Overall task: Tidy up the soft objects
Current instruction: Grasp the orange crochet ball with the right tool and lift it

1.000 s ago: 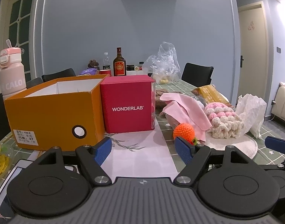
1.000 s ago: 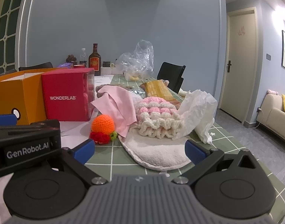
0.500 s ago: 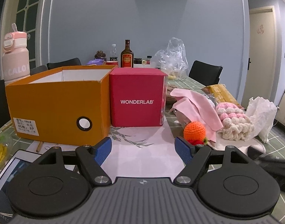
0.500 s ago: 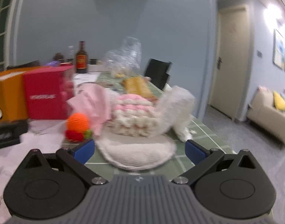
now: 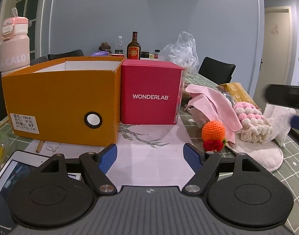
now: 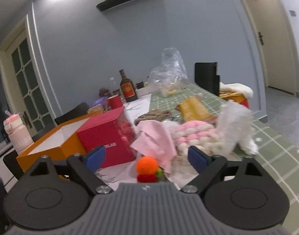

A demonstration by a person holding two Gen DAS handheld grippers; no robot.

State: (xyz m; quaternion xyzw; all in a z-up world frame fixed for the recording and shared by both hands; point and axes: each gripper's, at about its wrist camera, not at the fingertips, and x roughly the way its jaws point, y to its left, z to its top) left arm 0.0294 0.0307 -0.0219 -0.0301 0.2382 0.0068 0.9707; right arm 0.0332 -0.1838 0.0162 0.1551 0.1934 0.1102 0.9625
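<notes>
The soft things lie in a heap toward the right side of the table (image 5: 294,168). At the front of the heap sits an orange crocheted ball (image 5: 213,131) with a red tuft under it, on the edge of the white runner (image 5: 149,156) that runs down the table's middle. A pink cloth (image 5: 218,105) drapes over the items behind the ball and touches its top. Just right of the cloth is a pink-and-cream knitted piece (image 5: 251,121), resting on a white fluffy pad (image 5: 263,156) at the table's near right edge, with crumpled white plastic (image 5: 276,119) beside it.

The right gripper (image 6: 144,156) hangs above the ball with its jaws spread wide; they have just been closing a little, the ball shows between them from behind, and the pads press on nothing. The left gripper (image 5: 150,157) is spread wide too, empty, over the runner.

Left of the heap stands a red WONDERLAB box (image 5: 151,96), touching an open orange cardboard box (image 5: 61,105) near the table's left edge. A pink bottle (image 5: 14,45) rises behind the orange box. A brown liquor bottle (image 5: 133,49) and a clear plastic bag (image 5: 180,51) stand at the far end.
</notes>
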